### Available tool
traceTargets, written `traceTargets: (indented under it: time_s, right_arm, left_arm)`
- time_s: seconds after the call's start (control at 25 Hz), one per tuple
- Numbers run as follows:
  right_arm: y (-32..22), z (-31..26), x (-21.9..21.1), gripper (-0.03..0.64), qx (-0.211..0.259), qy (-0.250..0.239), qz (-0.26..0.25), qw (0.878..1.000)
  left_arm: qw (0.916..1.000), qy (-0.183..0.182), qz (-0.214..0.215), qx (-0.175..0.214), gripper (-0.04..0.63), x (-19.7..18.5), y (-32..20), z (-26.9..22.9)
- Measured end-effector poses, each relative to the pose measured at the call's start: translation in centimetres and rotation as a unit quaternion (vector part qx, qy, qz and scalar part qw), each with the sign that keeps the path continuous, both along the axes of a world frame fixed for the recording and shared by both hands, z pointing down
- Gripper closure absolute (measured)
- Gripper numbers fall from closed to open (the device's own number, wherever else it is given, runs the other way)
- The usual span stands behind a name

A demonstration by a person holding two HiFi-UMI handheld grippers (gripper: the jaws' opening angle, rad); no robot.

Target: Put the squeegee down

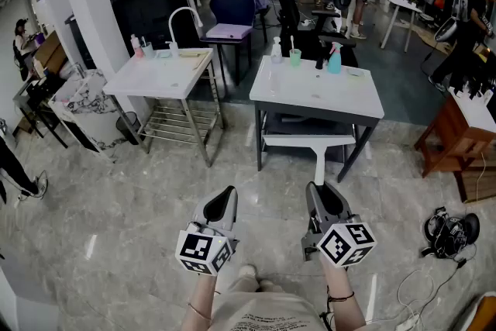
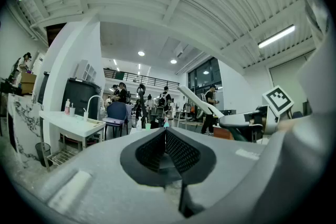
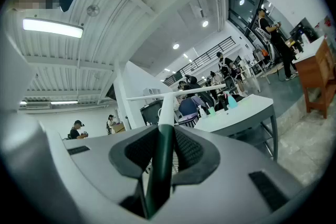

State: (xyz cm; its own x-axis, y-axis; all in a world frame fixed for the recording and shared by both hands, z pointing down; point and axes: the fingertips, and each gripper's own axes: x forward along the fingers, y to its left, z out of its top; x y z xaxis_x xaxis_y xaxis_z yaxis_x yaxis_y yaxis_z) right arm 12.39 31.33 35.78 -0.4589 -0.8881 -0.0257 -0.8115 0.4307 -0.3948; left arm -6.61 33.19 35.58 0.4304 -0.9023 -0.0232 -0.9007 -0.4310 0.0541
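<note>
My right gripper (image 1: pixel 325 200) (image 3: pixel 163 137) is shut on the dark green handle of the squeegee (image 1: pixel 317 153) (image 3: pixel 160 152). The handle runs level out of the jaws. Its white neck ends in a long white blade held crosswise in the air, in front of the near edge of a white table (image 1: pixel 317 95). To the left, my left gripper (image 1: pixel 222 205) (image 2: pixel 166 135) points level, jaws together with nothing between them. From the left gripper view the squeegee (image 2: pixel 201 102) shows at the right, above the right gripper (image 2: pixel 251 121).
The white table carries a teal spray bottle (image 1: pixel 335 58), a cup and other bottles. A sink table (image 1: pixel 160 74) with a wire shelf stands to its left. A wooden stand (image 1: pixel 457 134) and headphones (image 1: pixel 449 232) on the floor lie right. Several people and chairs are behind.
</note>
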Motion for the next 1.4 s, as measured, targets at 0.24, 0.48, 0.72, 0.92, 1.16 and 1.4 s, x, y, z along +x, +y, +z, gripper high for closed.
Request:
traceTargets:
  time_s: [0.24,0.48,0.72,0.92,1.16,1.4]
  right_arm:
    - [0.9,0.2,0.2,0.522,-0.001,-0.002,0.002,1.0]
    - [1.5,0.4,1.1,0.522,-0.003,-0.007,0.006,1.0]
    - [1.9,0.7,2.0,0.522,-0.003,-0.01,0.01,1.0]
    - [1.8,1.2,3.1,0.522,-0.006,-0.03,0.017,0.999]
    - [0.7,1.0,3.6,0.522,-0.009,-0.04,0.019,0.999]
    - [-1.8,1.8,3.2,0.522,-0.021,-0.044,0.019,0.999]
  left_arm:
    - [1.0,0.001,-0.001,0.002,0.572,0.0,0.9,-0.1]
    - [1.0,0.002,-0.005,0.004,0.572,0.1,1.4,-0.3]
    - [0.9999,0.005,-0.008,0.006,0.572,0.5,1.7,-0.3]
    - [0.9999,0.003,-0.003,0.011,0.572,1.1,1.3,-0.5]
    - [0.9999,0.008,0.002,0.011,0.572,1.4,0.0,-0.8]
    - [0.9998,0.02,0.002,0.004,0.572,0.8,-2.5,-0.1]
